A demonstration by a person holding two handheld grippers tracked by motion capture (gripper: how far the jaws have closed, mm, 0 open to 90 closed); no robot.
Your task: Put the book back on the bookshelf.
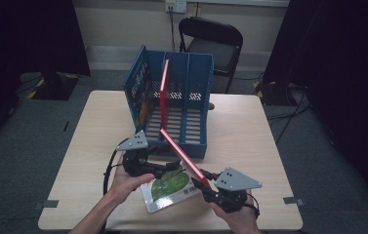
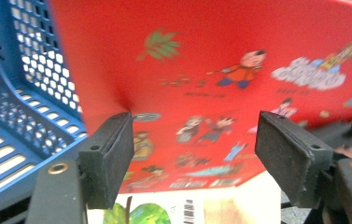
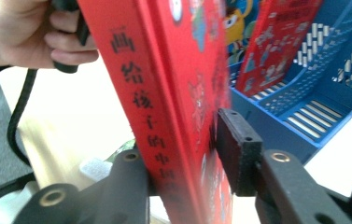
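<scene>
A studio-like lab room — black curtains [image 1: 20,34], carpet floor [image 1: 25,141], folding chair [image 1: 213,44] behind table [image 1: 250,131].

High view: above near table [image 1: 250,126] edge, facing forward-down, far. Left gripper view: close on red book [image 2: 239,60] cover, rack [image 2: 19,107] leftward. Right gripper view: close along book spine. All share book, rack.

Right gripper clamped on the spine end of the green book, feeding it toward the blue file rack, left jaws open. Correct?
Not quite: the right gripper is clamped on the red book, as the right gripper view shows. The green book lies flat on the table. The blue file rack and open left gripper are as stated.
</scene>
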